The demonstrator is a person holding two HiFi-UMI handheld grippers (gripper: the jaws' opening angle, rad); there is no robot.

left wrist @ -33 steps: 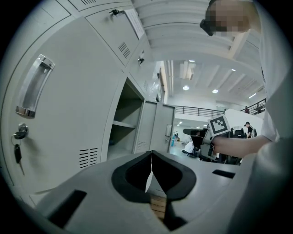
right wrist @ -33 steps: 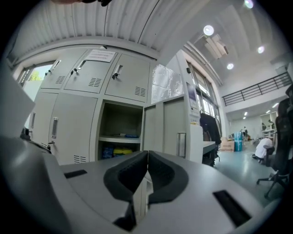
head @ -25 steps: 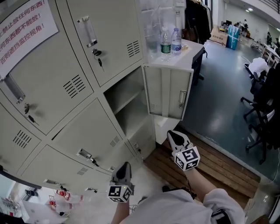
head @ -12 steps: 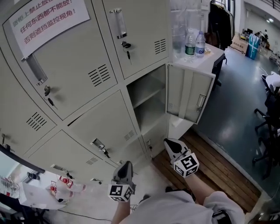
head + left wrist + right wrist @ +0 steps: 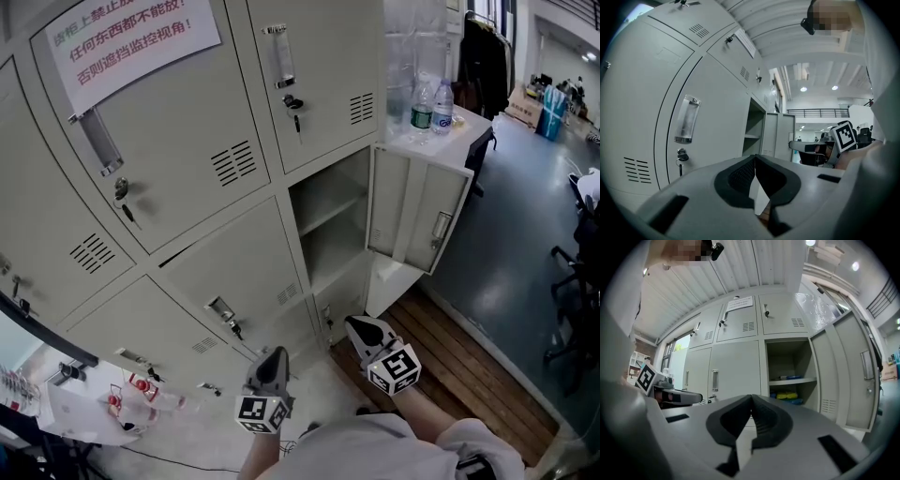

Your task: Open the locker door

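The grey locker bank fills the head view, and one lower locker door (image 5: 418,219) stands swung open to the right, showing a bare compartment (image 5: 328,225) with a shelf. My right gripper (image 5: 360,325) hangs below that compartment, shut and holding nothing, apart from the door. My left gripper (image 5: 272,355) is beside it to the left, also shut and empty. In the right gripper view the shut jaws (image 5: 751,401) face the open compartment (image 5: 790,373) and its door (image 5: 857,364). The left gripper's closed jaws (image 5: 754,161) point along the locker fronts toward the open door (image 5: 780,136).
Water bottles (image 5: 431,105) stand on a white table behind the open door. Wooden planks (image 5: 473,361) cover the floor at the right, with an office chair (image 5: 583,272) beyond. A small white table (image 5: 103,408) with red items sits at the lower left. Yellow items (image 5: 787,395) lie inside the locker.
The head view has swung so that the lockers sit further right and higher. My right gripper has dropped lower in view, away from the open door. Both grippers stay shut.
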